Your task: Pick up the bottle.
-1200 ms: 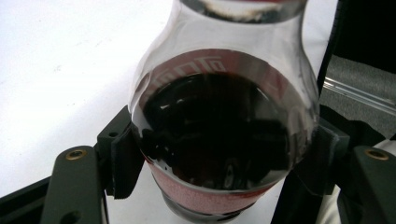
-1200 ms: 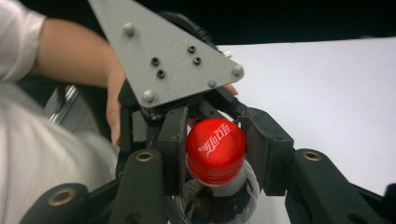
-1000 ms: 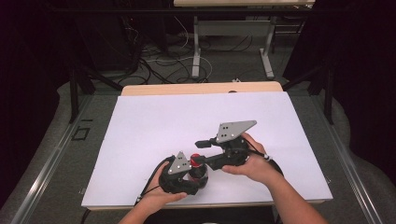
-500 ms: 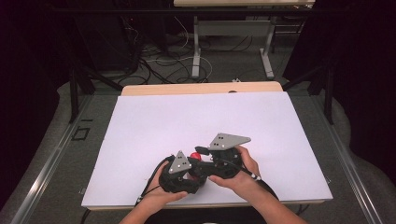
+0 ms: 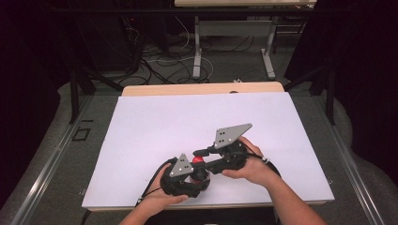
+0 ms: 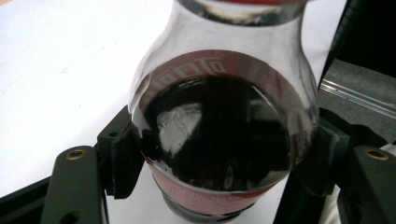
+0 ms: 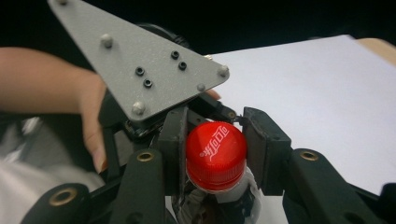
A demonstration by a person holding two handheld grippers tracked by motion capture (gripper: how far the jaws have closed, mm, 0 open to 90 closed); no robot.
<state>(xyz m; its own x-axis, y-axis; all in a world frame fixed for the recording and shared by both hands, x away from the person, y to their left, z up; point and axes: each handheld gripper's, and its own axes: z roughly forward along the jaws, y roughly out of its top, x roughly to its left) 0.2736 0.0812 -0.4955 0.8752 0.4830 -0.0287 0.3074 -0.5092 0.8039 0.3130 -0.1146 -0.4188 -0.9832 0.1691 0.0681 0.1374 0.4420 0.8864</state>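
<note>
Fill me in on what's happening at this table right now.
A person is working on a small cola bottle over the white table, one tool in each hand. The left tool clamps the bottle's body. The right tool has just been closing and now grips the red cap, pads on both sides. The cap is still on, so unscrewing looks likely next.

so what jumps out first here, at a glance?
The red cap of a small bottle of dark drink, low on the white table near the front edge. The left gripper clamps the bottle's belly, while the right gripper, whose jaws have just been closing, has its pads against the cap. A grey three-cornered plate looms at upper left in the right gripper view.
</note>
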